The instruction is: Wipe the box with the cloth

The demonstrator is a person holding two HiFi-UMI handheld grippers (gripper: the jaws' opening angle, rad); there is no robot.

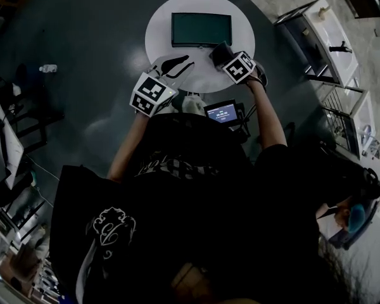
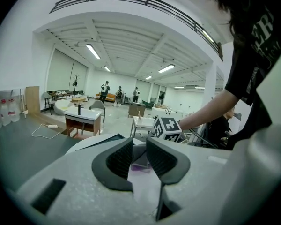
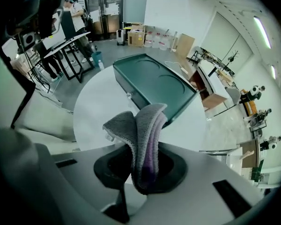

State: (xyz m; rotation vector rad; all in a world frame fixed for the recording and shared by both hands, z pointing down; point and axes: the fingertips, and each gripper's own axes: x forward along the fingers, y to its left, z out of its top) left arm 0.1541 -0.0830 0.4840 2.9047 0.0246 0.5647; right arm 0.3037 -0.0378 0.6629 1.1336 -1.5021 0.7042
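A dark green flat box [image 1: 201,29] lies at the far side of the round white table [image 1: 164,24]; in the right gripper view the box [image 3: 154,84] sits just beyond the jaws, its latch facing me. My right gripper [image 1: 220,52] is shut on a folded grey cloth [image 3: 141,125] with a purple inner face, which stands up out of the jaws [image 3: 143,162] near the box's front edge. My left gripper [image 1: 175,66] hovers over the table's near left, its jaws a narrow gap apart [image 2: 140,156] and holding nothing; the cloth [image 2: 139,161] shows through that gap.
A small lit screen [image 1: 223,113] on a stand sits just below the table's near edge, by my body. Desks and frames [image 1: 329,37] stand to the right, clutter [image 1: 6,157] to the left. Dark floor surrounds the table.
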